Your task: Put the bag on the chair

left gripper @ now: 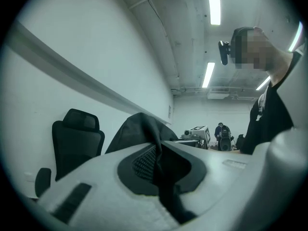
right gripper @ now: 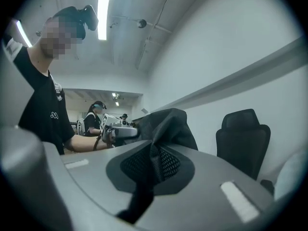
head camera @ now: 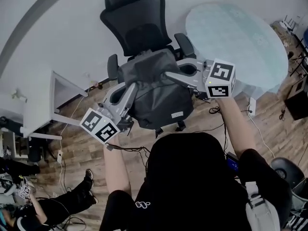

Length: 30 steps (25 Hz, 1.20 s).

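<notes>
A dark grey bag [head camera: 156, 93] hangs between my two grippers, just in front of and above the seat of a black office chair [head camera: 137, 23]. My left gripper [head camera: 131, 86] is shut on the bag's left upper edge and my right gripper [head camera: 167, 75] on its right upper edge. In the left gripper view the gripper [left gripper: 159, 150] pinches a fold of the bag [left gripper: 139, 129], and the chair [left gripper: 77, 138] stands behind at left. The right gripper view has the gripper [right gripper: 153, 150] clamped on the bag [right gripper: 168, 124], with the chair [right gripper: 243, 138] at right.
A round glass table [head camera: 236, 37] stands right of the chair. A white desk [head camera: 41, 105] is at left. A person's leg [head camera: 72, 198] lies on the wooden floor at lower left, among cables. Another dark chair [head camera: 288, 170] is at lower right.
</notes>
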Motion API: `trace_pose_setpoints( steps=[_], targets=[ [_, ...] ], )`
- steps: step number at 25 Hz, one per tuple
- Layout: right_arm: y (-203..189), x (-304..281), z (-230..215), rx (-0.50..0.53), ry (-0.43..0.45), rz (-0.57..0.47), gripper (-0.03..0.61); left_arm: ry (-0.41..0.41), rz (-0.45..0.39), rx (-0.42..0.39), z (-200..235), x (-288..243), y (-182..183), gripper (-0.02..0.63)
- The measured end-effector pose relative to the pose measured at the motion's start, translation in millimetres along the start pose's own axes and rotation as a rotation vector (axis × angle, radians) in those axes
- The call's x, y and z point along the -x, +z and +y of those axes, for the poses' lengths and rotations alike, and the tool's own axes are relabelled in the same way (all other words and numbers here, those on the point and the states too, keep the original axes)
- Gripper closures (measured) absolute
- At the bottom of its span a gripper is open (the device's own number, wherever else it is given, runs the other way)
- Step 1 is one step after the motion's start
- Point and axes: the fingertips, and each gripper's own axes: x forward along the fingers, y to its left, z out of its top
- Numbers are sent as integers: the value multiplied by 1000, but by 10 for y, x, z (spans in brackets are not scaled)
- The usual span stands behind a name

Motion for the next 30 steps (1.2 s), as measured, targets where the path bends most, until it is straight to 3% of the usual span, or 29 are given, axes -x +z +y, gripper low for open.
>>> trace_pose_setpoints(
  steps=[6, 14, 20, 24, 27, 30],
  targets=[
    [-321, -143, -12, -30, 56, 42, 563, 91, 27, 66, 128, 138, -337, 606],
    [-594, -229, -275, -42, 29, 58, 563, 94, 106, 25, 488, -30, -513, 606],
    [-758, -917, -1704, -102, -19, 92, 563, 28, 135, 103, 2084, -641, -566, 606],
    [-916, -1201, -2379, -96, -70, 144, 563, -61, 162, 186, 2889, -1009, -718, 606],
    [-1035, -1269, -2937, -120, -161, 187, 563, -143, 201, 250, 3452, -1437, -832, 607],
    [-1208, -1245, -3579, -212, -299, 205, 563, -222, 276, 276, 3947, -1966, -1001, 606]
  ],
)
